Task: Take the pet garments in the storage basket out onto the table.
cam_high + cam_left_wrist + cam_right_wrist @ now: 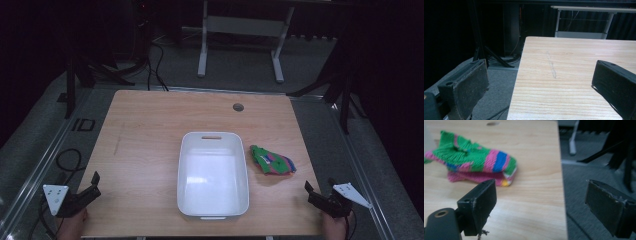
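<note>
My left tongs (94, 184) and right tongs (311, 192), both wide, flank the white tub (213, 173); knitted cloth (272, 161) just right of it.

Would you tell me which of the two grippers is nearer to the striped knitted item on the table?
The right gripper: the striped knitted item lies right of the white tub on that gripper's side, while the left gripper sits beyond the tub.

Dim room: grey floor (235, 70) surrounds the light wooden table (150, 125); white-legged desk frame (240, 30) beyond it, against dark surroundings.
</note>
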A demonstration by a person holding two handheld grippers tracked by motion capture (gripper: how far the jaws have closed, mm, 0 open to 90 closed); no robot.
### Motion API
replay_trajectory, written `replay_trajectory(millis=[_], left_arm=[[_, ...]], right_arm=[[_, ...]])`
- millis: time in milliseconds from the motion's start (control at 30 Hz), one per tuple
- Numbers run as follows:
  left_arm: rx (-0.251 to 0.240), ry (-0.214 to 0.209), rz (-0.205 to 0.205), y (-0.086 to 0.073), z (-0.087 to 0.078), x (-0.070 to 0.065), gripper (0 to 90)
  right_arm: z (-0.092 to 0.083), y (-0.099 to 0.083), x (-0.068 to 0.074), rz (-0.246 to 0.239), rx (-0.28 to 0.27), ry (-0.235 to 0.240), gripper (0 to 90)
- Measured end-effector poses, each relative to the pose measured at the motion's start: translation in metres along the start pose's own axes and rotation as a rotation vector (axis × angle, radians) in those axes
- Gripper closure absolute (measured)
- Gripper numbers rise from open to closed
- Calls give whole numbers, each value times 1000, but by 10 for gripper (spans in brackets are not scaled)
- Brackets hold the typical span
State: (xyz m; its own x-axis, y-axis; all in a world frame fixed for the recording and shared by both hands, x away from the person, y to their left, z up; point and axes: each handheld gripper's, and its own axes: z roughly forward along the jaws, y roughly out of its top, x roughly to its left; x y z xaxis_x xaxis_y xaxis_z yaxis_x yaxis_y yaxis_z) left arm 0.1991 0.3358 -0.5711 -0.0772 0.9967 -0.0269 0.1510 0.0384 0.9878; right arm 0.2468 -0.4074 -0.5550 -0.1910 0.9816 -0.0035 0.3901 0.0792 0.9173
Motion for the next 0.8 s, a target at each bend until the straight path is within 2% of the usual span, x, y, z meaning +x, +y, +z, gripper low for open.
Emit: replay_trajectory(millis=[33, 233, 333, 400, 533, 800], left_arm=[[0, -1, 0, 0, 0, 0, 11], [1, -3, 3, 0, 0, 0, 12], [1, -3, 0, 0, 0, 0, 11], [0, -2, 0, 0, 0, 0, 12], [1, -2, 3, 0, 0, 0, 12], [0, -2, 0, 0, 0, 0, 12]], right_arm=[[-1, -1, 0, 17, -21, -15, 102], [-4, -3, -3, 57, -81, -39, 102], [-4, -3, -5, 73, -88, -44, 102], [-5, -4, -7, 100, -105, -51, 102], [-6, -5, -7, 101, -122, -50, 103], [-4, -4, -6, 94, -103, -55, 103]])
